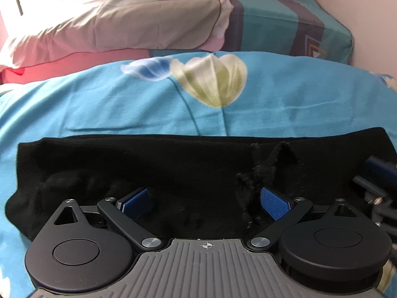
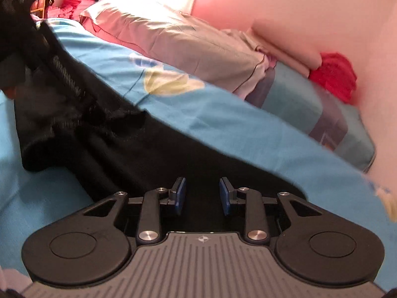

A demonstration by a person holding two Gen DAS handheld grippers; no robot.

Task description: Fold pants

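Black pants (image 1: 148, 164) lie folded into a long band across the blue flowered bedsheet (image 1: 297, 94). My left gripper (image 1: 206, 202) hovers over the band's near edge, open wide, with its blue pads (image 1: 274, 204) clear of the cloth. A fuzzy inner patch of the pants (image 1: 263, 171) shows just beyond the right pad. In the right wrist view the pants (image 2: 124, 144) run from the upper left, bunched there, down to my right gripper (image 2: 202, 196). Its blue pads (image 2: 181, 193) stand a narrow gap apart above the cloth, pinching nothing. Part of the right gripper (image 1: 372, 181) shows at the left view's right edge.
A beige and pink pillow (image 1: 111, 24) lies beyond the sheet, beside a teal striped folded quilt (image 1: 285, 24). Red cloth (image 2: 335, 77) is stacked against the pink wall (image 2: 297, 5). A dark strap-like object (image 2: 15, 2) crosses the right view's top left corner.
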